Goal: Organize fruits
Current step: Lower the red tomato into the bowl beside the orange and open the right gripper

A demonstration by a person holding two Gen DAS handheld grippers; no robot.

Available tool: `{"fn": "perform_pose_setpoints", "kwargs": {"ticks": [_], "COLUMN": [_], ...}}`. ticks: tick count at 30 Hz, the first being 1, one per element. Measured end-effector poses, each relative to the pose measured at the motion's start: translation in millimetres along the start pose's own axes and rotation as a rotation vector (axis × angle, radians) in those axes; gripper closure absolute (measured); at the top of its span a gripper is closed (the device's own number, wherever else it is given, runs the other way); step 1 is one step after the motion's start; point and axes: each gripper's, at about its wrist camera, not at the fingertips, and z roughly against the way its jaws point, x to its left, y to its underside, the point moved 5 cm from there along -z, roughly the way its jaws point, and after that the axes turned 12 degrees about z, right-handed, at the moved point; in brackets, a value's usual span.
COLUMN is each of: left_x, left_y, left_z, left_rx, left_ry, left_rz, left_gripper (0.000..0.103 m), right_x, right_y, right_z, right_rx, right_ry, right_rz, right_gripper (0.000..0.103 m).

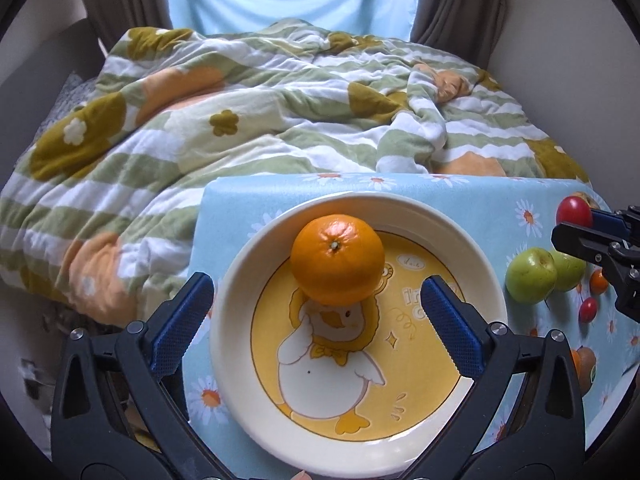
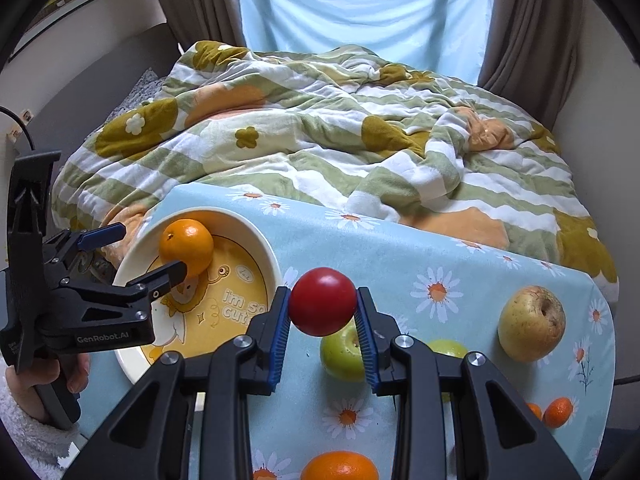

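Right gripper [image 2: 322, 322] pinches a red fruit [image 2: 322, 301] right of the plate [image 2: 256, 226]: smooth, round, light, likely slippery; grip its equator. Left gripper [image 1: 316, 312] spread, empty, over the plate.

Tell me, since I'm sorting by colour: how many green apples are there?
2. One round green apple sits under the right gripper; the other lies just right of it, mostly hidden. More may be concealed.

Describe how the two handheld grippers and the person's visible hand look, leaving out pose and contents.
Both the left gripper and right gripper are black plastic frames with silver screws and blue ribbed fingers. The left one carries white "GenRobot.AI" lettering on its side. The hand gripping its handle is bare, with a white fluffy sleeve at the wrist.
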Motion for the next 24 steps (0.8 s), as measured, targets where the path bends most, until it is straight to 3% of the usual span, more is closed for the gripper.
{"fn": "perform_pose_setpoints", "kwargs": {"ticks": [15, 24], "left_x": [36, 61], "left_y": [38, 62], "left_z": [44, 41], "left_rx": [0.015, 0.043], "left_ry": [-0.068, -0.096], "left_rz": [0.106, 0.189], "left_gripper": [0.000, 0.000], "right_x": [48, 66], "right_y": [-32, -32], "right_z": [-47, -76], "right_rx": [0.018, 0.035], "right_ry": [-0.180, -0.207], "right_rz": [0.184, 0.227], "right_gripper": [0.074, 0.074]}}
